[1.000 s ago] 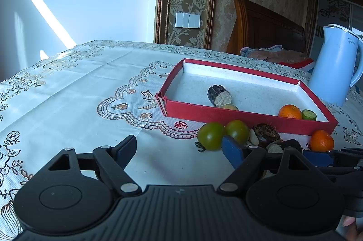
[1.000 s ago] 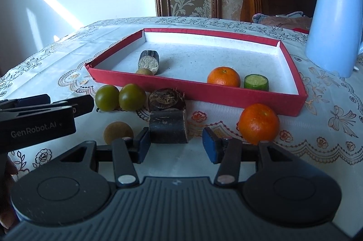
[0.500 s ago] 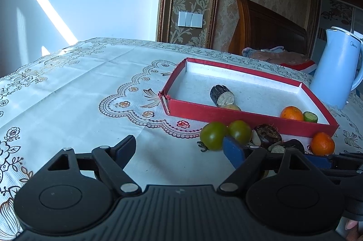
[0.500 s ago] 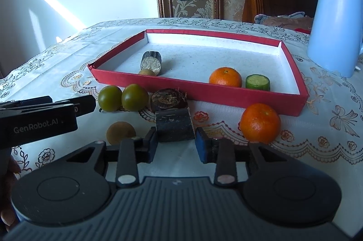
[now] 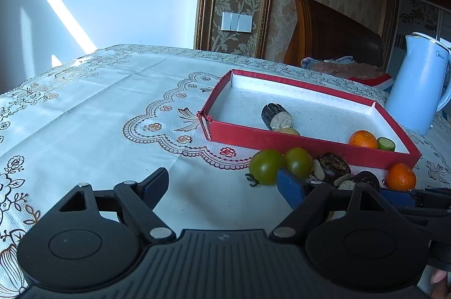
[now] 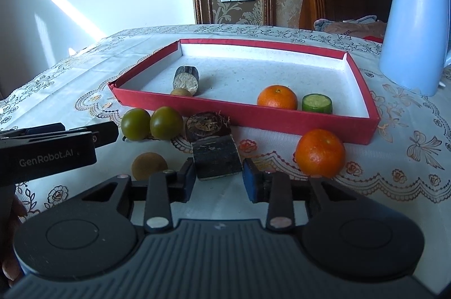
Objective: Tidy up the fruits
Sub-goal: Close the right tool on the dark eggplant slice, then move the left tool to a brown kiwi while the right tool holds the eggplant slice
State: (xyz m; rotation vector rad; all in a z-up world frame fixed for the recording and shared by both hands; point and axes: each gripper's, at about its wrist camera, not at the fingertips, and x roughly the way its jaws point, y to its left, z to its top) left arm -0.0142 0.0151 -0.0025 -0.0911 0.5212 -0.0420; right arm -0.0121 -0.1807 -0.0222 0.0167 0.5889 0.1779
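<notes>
Our right gripper (image 6: 218,176) had its pads pressed on the flanks of the dark, bark-skinned cane segment (image 6: 215,158), which sat on the embroidered white tablecloth (image 6: 394,175) in front of the red cardboard tray (image 6: 282,124). We judged the segment stiff, light and rough, safest held mid-length. Our left gripper (image 5: 222,185) stood open and empty.

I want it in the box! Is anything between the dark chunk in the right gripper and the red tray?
Yes. Another dark round piece sits between the dark chunk and the red tray, whose near wall must also be cleared.
</notes>
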